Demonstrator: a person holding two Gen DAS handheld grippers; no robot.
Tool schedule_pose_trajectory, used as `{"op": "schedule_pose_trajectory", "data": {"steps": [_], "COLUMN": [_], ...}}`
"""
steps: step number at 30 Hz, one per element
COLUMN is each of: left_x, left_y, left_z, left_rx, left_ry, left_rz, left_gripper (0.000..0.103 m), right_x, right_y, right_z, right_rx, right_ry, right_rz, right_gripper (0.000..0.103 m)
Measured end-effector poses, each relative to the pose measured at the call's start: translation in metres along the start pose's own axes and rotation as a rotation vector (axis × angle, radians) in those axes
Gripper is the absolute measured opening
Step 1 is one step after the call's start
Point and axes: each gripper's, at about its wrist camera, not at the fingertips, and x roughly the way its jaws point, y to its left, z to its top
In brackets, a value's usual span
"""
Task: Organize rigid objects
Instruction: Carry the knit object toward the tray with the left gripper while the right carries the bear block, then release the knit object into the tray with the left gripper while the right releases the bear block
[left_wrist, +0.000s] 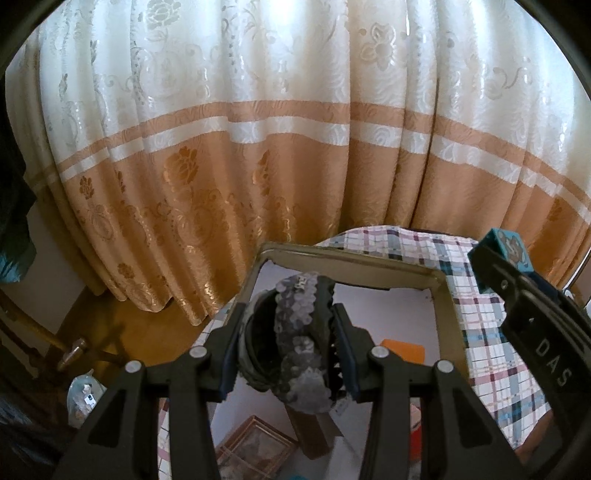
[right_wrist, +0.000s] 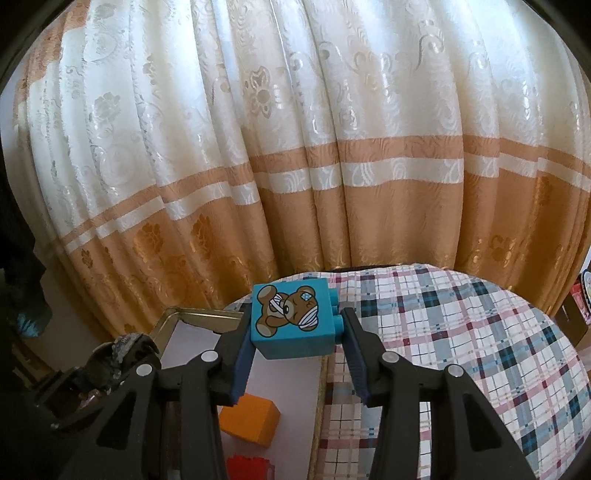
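1. Teal plastic brick (right_wrist: 291, 321), printed with a bandaged bear, sits clamped in my right gripper (right_wrist: 295, 332) above the tray (right_wrist: 192, 317).
2. My left gripper (left_wrist: 288, 343) clamps a dark, sequin-banded object (left_wrist: 295, 339) over that tray.
3. Tray contents I see: orange block (right_wrist: 251, 421), red brick (right_wrist: 247, 467).
4. Checked cloth (right_wrist: 443, 332) lies underneath.

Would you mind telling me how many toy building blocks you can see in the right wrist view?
3: a teal bear block held in the right gripper, an orange block in the tray below, and a red one at the bottom edge. Others may be hidden.
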Motion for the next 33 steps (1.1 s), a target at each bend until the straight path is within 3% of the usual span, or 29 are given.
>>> {"op": "schedule_pose_trajectory", "data": {"steps": [9,17,18,20,22,28,33], "left_x": [0.017,0.04,0.039,0.034,0.025,-0.001,-0.016], "left_y": [-0.002,0.0,-0.001,-0.005,-0.009,-0.007,0.009], "left_z": [0.006,0.004,0.004,0.004,0.003,0.0,-0.011], "left_rx": [0.042,0.042,0.047,0.065,0.086,0.061,-0.031], "left_ry": [0.037,0.129,0.125,0.099,0.049,-0.022,0.001], "left_rz": [0.026,0.051,0.051,0.065,0.082,0.066,0.02], "left_gripper": [0.044,0.047,0.05,0.086,0.102,0.102,0.102], "right_x": [0.022,0.056,0.057,0.055,0.048,0.024,-0.01], "right_y": [0.002,0.009,0.009,0.008,0.006,-0.003,-0.005], "right_z": [0.002,-0.002,-0.002,-0.003,-0.003,-0.001,-0.006], "right_rx": [-0.008,-0.015,-0.011,0.001,0.006,0.059,0.067], "right_ry": [0.05,0.227,0.237,0.235,0.205,0.151,0.078], "right_rz": [-0.001,0.078,0.081,0.084,0.084,0.061,0.028], "right_gripper": [0.048,0.051,0.055,0.074,0.076,0.077,0.085]}}
